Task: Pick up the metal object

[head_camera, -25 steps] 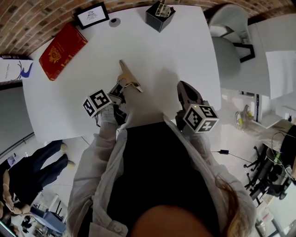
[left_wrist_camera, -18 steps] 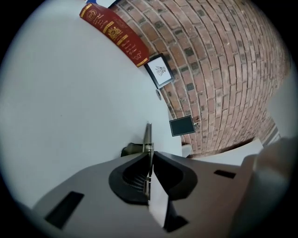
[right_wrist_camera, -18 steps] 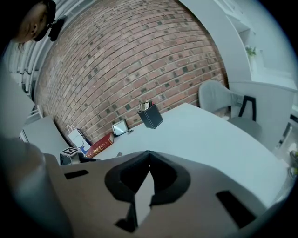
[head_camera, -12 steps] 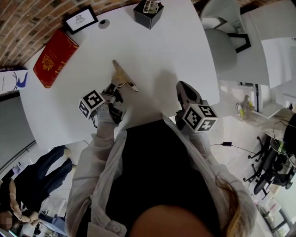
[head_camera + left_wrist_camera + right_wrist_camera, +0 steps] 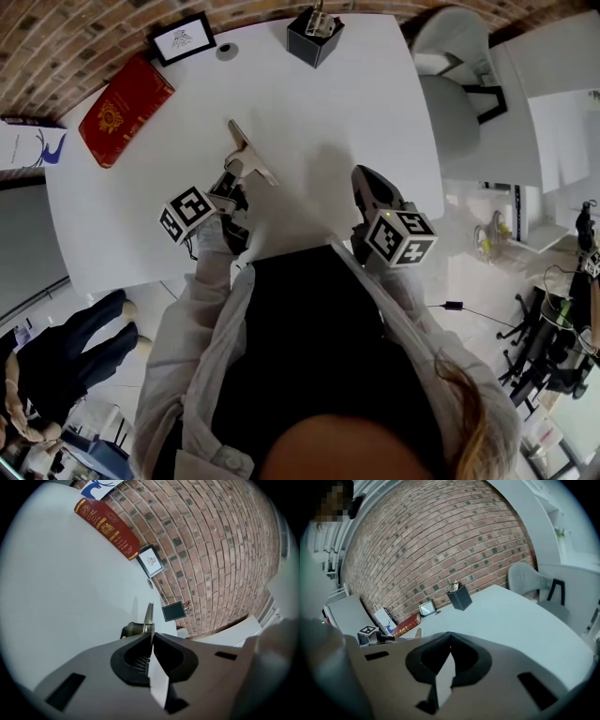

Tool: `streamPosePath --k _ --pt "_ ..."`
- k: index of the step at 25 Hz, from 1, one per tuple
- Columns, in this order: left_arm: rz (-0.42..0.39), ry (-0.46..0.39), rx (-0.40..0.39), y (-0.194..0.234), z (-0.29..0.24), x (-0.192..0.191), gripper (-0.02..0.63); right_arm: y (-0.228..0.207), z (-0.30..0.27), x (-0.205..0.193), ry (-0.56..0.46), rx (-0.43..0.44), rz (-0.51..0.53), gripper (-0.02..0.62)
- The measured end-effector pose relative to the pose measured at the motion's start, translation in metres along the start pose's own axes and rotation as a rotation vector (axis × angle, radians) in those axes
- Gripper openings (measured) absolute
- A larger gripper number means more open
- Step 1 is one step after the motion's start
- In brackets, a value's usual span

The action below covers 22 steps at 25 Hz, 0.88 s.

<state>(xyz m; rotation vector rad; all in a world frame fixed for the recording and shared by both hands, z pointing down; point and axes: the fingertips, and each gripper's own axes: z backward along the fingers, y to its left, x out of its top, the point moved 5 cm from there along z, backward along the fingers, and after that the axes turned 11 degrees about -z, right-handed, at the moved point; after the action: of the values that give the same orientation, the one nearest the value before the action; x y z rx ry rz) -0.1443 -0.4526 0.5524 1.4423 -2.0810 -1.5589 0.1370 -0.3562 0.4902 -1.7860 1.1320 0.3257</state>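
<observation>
On white table (image 5: 356,94), left tool (image 5: 152,634) jaws closing, metal object (image 5: 148,616) between them

Open room for passage is left across the middle and right of the white table (image 5: 356,112). The far-left corner is taken by a red book (image 5: 127,110), the far edge by a picture frame (image 5: 183,37) and a black pen holder (image 5: 314,36). The metal object (image 5: 246,150) stands left of centre. A chair (image 5: 450,94) is set just beyond the right edge.
</observation>
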Motion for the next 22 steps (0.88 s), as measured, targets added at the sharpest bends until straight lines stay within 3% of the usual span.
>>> streamPosePath --k 10,22 --pt "-0.072 -0.128 -0.025 -0.011 0.047 0.021 0.032 0.026 0.003 -0.003 0.006 0.07 0.048 0.008" --pt "-0.273 -0.35 0.059 -0.02 0.119 0.06 0.032 0.063 -0.009 0.006 0.002 0.166 0.147 0.008"
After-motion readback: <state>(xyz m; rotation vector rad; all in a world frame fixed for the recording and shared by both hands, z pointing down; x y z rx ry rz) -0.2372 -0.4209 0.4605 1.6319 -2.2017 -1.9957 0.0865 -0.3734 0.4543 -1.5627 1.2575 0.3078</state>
